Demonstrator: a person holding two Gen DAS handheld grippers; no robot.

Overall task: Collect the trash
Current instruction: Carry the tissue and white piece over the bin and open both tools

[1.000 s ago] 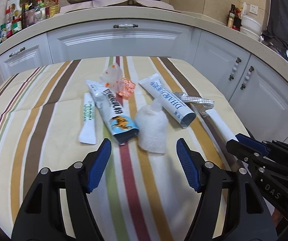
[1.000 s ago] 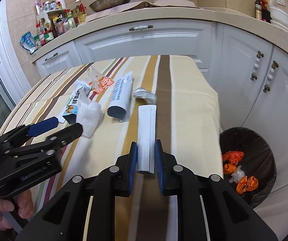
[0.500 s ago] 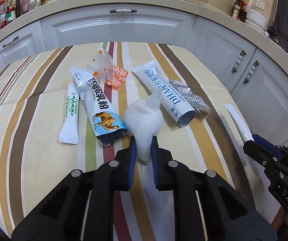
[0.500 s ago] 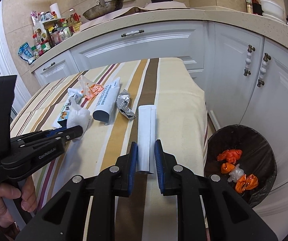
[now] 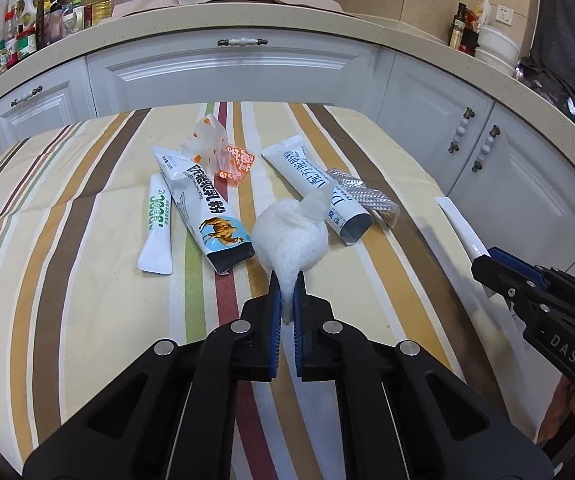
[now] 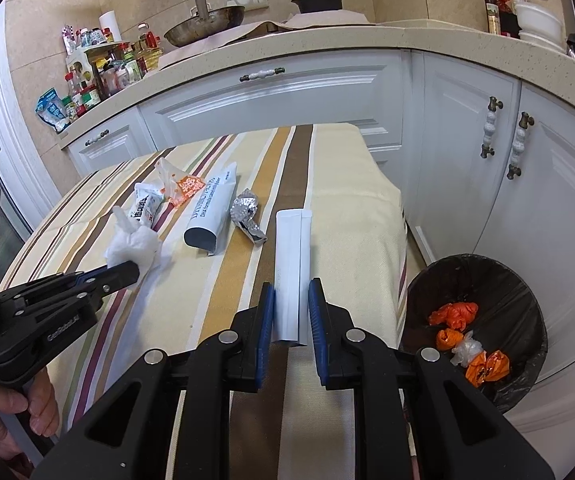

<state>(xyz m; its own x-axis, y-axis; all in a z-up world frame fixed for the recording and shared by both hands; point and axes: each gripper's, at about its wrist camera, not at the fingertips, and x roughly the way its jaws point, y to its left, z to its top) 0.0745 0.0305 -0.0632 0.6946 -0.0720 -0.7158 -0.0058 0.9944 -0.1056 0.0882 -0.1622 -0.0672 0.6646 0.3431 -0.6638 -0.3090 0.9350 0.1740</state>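
With both tools over the striped tablecloth (image 5: 67, 240), status is as follows. Left gripper (image 5: 286, 296) is clenched on the near tail of a white tissue wad (image 5: 291, 240); the blue pads pinch it tight and the puffy bulk sits just beyond the fingertips, at the table's middle. Seen from the right wrist view, the same wad (image 6: 135, 242) is at the tip of the left tool, left of the other litter.

Right gripper (image 6: 291, 300) is grasping a flat white paper packet (image 6: 292, 272) by its near end. The packet runs straight away from the jaws, over the brown stripe near the table's right edge. Can't tell whether its far end rests on the cloth.

Loose trash on the cloth, beyond the wad:
- camel-print sachet (image 5: 207, 208), just left of the wad
- small green-lettered sachet (image 5: 157, 228), further left
- orange-dotted clear wrapper (image 5: 217, 152), far side
- blue-lettered white tube (image 5: 319, 188), right of the wad, with the wad's peak overlapping it
- crumpled foil piece (image 5: 367, 198), against the tube's right side

Black-lined trash bin (image 6: 475, 272) stands on the floor right of the table, by the white cabinets (image 6: 467, 160), with orange and clear wrappers inside. A hand (image 6: 11, 412) grips the left tool's handle.
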